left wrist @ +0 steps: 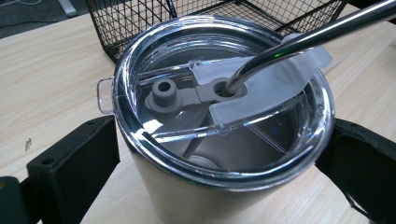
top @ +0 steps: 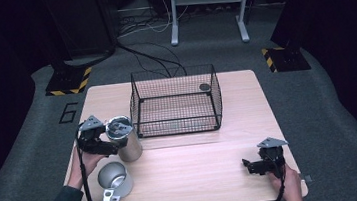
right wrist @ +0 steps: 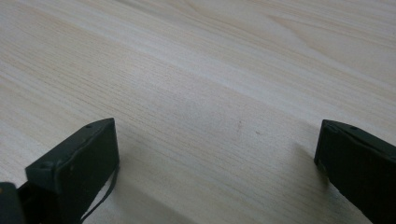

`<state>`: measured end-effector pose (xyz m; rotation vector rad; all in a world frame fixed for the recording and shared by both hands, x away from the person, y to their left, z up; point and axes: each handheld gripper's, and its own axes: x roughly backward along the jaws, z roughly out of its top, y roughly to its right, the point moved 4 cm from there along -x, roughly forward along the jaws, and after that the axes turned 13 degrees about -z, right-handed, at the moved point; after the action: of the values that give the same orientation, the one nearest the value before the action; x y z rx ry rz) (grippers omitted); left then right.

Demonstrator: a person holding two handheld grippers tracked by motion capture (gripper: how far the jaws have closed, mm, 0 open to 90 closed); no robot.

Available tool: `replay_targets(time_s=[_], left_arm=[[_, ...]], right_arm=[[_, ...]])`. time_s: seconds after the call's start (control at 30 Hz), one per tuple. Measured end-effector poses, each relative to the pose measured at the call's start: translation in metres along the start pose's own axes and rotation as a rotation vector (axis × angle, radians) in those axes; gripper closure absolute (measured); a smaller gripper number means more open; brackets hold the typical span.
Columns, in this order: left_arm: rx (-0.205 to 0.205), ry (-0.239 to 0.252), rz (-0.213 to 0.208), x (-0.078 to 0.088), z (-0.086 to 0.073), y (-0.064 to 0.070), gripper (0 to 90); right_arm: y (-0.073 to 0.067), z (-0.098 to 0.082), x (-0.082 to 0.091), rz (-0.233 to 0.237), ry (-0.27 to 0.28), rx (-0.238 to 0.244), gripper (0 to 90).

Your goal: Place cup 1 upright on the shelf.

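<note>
While wide apart, hugs the tumbler (left wrist: 224, 116) from both sides with the black jaws of the left gripper (top: 105, 144), close against its shiny wall, with no hard squeeze to be told. Finds that tumbler standing straight up on the table (top: 198, 164), just beside the front left corner of the wire basket (top: 139, 104), outside it and not inside. Looks like only the start of the job: reached, but not lifted and not yet put in the basket. Leaves plenty to do, at a guess: squeeze tight, lift, carry over the wire wall, set down inside. Holds nothing in the right gripper (top: 249, 166), with jaws wide apart over bare wood near the front right corner, well apart from all the other things. Now for the counting. One tumbler, with one clear lid (left wrist: 261, 140) and one bent metal straw (left wrist: 303, 39) poking through a hole in it. One steel mug (top: 114, 180) with a handle, near the front edge, close to the tumbler. One wire basket. One small dark round thing (top: 204, 86) inside the basket by its back right corner, too small to name. Two grippers and one table.
</note>
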<state>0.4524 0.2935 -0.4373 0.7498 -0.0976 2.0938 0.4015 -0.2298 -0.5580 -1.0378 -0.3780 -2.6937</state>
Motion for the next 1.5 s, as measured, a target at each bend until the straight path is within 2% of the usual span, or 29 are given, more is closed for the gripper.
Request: replay_targets(time_s=[0.17,0.33,0.5,0.67,0.77,1.17,1.5], left_arm=[[-0.002,-0.007,-0.002,-0.005,0.000,-0.001,0.0],[-0.009,0.006,0.000,-0.009,0.002,-0.002,0.0],[-0.016,-0.013,0.011,-0.013,0.003,-0.002,0.1],[-0.017,-0.006,0.030,-0.015,0.003,-0.003,2.5],[-0.047,-0.006,0.060,-0.018,0.001,-0.001,3.1],[-0.059,-0.003,0.044,-0.016,0.000,-0.002,3.8],[-0.048,0.014,0.045,-0.009,-0.001,-0.003,3.9]], right_arm=[[0.000,0.000,0.000,0.000,0.000,-0.001,0.0],[0.000,0.000,0.000,0.000,0.000,0.000,0.0],[0.000,0.000,0.000,0.000,0.000,-0.001,0.0],[0.000,0.000,0.000,0.000,0.001,0.002,0.0],[0.000,0.000,0.000,0.000,0.001,0.002,0.0],[0.000,0.000,0.000,0.000,-0.001,0.000,0.0],[0.000,0.000,0.000,0.000,0.000,0.000,0.0]])
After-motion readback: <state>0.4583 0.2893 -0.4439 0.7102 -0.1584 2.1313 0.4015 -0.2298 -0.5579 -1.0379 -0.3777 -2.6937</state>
